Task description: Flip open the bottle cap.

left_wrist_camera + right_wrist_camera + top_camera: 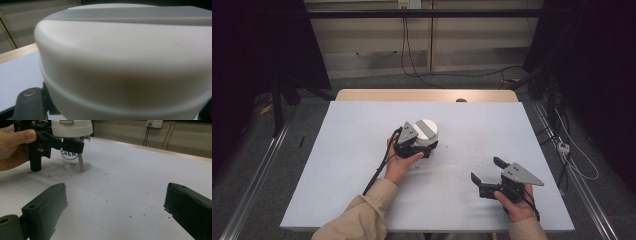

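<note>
The left gripper [424, 148] was clamped on a clear plastic cup [75, 157] just under its white lid [426, 131], its jaws closed onto the cup's wall. The cup stood upright on the white tabletop [352, 150], near the middle and a little toward the person's left. A straw [81, 163] leaned inside it, and part of a printed logo showed on the clear wall. From the left gripper view, the lid [125, 62] sat very close to the camera, with a grey band across its top.

The right gripper [488, 175] rested low over the tabletop, well apart from the cup, with its jaws spread wide and nothing between them.

The work in hand looked like steadying the cup so that the lid could be dealt with. To do it well, the left grip should stay just below the lid's rim and squeeze no harder than needed, since a thin clear wall would likely flex. The cup's base should stay flat on the tabletop. The right gripper would need to approach level with the lid, jaws wide enough to span it, and meet it squarely so the cup did not tip.
</note>
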